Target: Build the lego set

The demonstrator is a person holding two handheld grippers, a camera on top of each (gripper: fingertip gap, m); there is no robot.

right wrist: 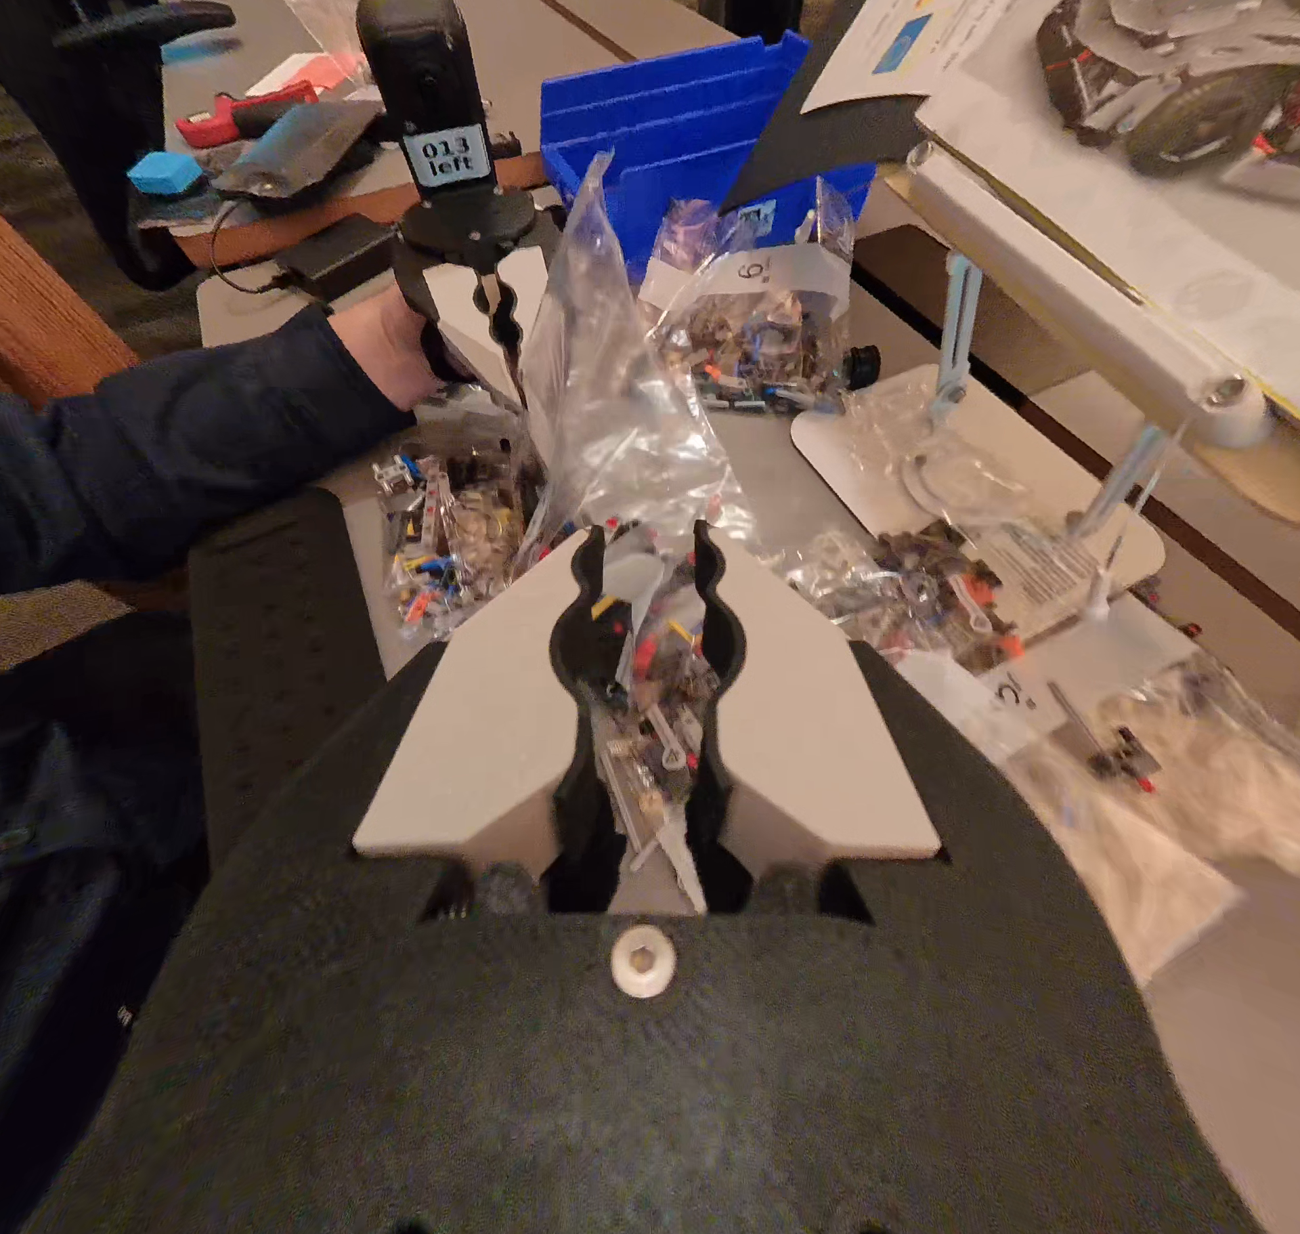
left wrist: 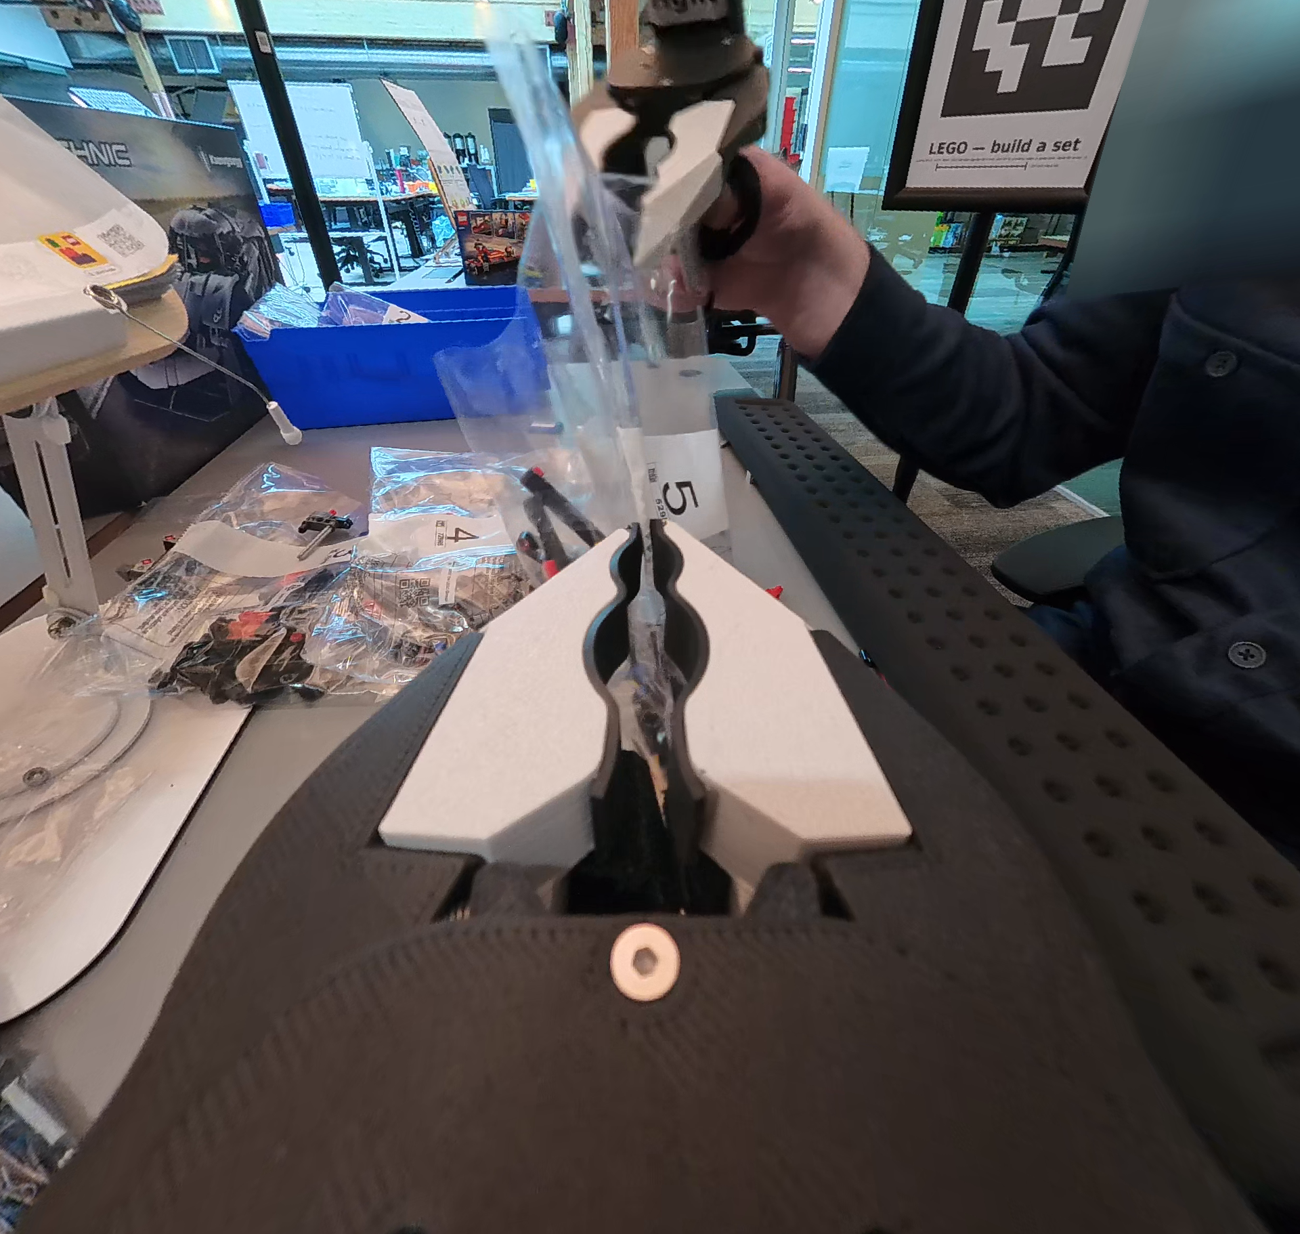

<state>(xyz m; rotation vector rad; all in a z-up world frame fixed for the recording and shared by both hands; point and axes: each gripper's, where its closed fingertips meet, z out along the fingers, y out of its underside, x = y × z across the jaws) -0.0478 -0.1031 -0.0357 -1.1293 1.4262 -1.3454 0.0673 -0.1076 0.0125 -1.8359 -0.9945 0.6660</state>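
Note:
A clear plastic bag (left wrist: 598,356) is stretched between my two grippers above the table. My left gripper (left wrist: 646,532) is shut on its lower edge, beside the bag's white numbered label. My right gripper (left wrist: 654,166) is higher up, held in a hand, with the bag's upper part between its fingers. In the right wrist view, my right gripper (right wrist: 648,532) has its jaws a little apart around bunched plastic and small Lego pieces. The bag (right wrist: 619,412) runs from there to the left gripper (right wrist: 506,349), which is shut on it.
Several numbered bags of pieces (left wrist: 450,532) lie on the grey table (left wrist: 323,447), with more in the right wrist view (right wrist: 760,328). A blue bin (left wrist: 380,370) stands behind them. A booklet stand (left wrist: 49,482) is at the left, and a black perforated panel (left wrist: 985,637) at the right. The grippers' ends are close to 12 cm from one another.

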